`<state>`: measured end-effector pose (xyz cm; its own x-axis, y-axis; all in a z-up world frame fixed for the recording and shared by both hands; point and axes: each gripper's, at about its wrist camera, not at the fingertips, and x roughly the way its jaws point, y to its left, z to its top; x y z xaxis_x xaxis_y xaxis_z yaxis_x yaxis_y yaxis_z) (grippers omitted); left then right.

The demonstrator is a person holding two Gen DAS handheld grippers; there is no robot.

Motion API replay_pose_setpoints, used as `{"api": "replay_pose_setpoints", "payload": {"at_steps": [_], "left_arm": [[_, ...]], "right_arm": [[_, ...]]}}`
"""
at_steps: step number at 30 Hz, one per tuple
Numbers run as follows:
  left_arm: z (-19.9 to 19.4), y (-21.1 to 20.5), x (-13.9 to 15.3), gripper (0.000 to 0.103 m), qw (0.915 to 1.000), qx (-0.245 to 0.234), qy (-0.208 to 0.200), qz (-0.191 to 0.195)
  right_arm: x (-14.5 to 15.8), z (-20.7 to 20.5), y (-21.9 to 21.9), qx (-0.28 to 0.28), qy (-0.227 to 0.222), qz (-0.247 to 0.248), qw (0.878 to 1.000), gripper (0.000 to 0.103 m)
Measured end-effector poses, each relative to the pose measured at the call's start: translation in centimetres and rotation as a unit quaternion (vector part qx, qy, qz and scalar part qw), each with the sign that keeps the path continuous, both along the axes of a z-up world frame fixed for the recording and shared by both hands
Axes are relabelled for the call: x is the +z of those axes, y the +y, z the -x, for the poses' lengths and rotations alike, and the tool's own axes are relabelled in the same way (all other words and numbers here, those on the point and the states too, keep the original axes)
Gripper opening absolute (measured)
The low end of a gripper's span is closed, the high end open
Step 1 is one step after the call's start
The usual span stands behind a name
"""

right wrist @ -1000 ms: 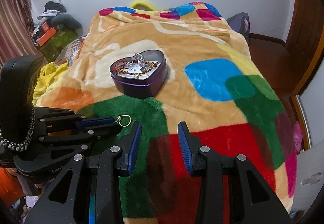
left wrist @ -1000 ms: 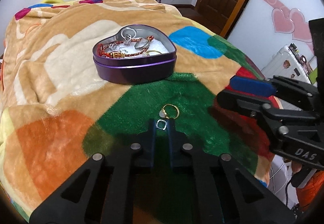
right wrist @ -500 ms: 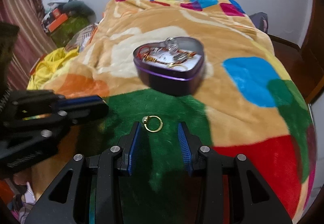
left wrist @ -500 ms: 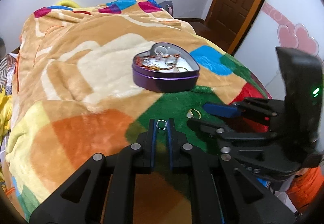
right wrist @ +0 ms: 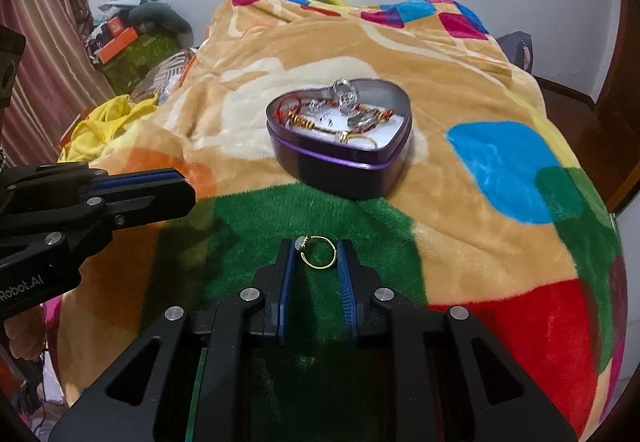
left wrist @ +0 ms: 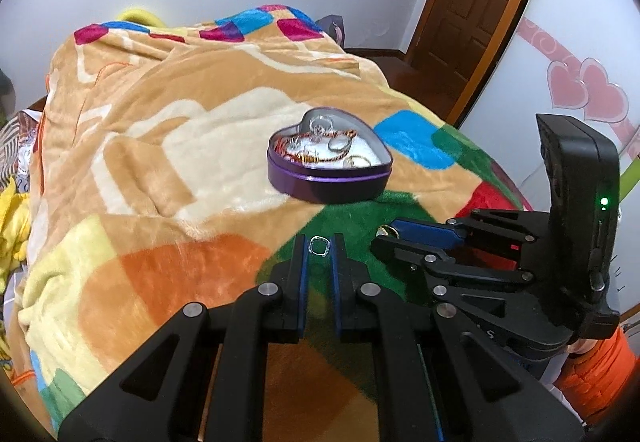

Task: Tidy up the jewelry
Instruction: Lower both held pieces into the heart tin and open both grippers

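The tin (left wrist: 330, 178), heart-shaped and purple, sits open on the blanket (left wrist: 160, 146) covering the bed; it holds red-and-gold bracelets, silver rings and a gold ring on a white lining.

Left gripper (left wrist: 319, 248): fingers nearly together, pinching a small silver ring (left wrist: 319, 245) between their tips, in front of the tin and over the green patch of the blanket. From the right wrist view this gripper (right wrist: 176, 188) appears left of the tin, with its blue pads pressed close.

Right gripper (right wrist: 318, 254): fingers narrowly spread around a gold ring (right wrist: 319, 252), which lies on the green patch in front of the tin. The ring's pale bead touches the left finger; whether the right finger touches the band cannot be told.
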<state>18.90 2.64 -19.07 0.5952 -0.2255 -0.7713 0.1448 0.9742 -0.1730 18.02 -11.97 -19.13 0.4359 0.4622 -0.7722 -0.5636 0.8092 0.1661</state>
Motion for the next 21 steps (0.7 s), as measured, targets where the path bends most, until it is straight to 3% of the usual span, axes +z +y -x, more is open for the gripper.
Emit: {"api": "replay_pose_setpoints", "payload": {"at_steps": [21], "left_arm": [[-2.9,0.4,5.4,0.009,0.9972,0.007,-0.072,0.017]], "right_arm": [[8.2,-1.4,-1.3,-0.035,-0.112,-0.072,0.990,0.019]]}}
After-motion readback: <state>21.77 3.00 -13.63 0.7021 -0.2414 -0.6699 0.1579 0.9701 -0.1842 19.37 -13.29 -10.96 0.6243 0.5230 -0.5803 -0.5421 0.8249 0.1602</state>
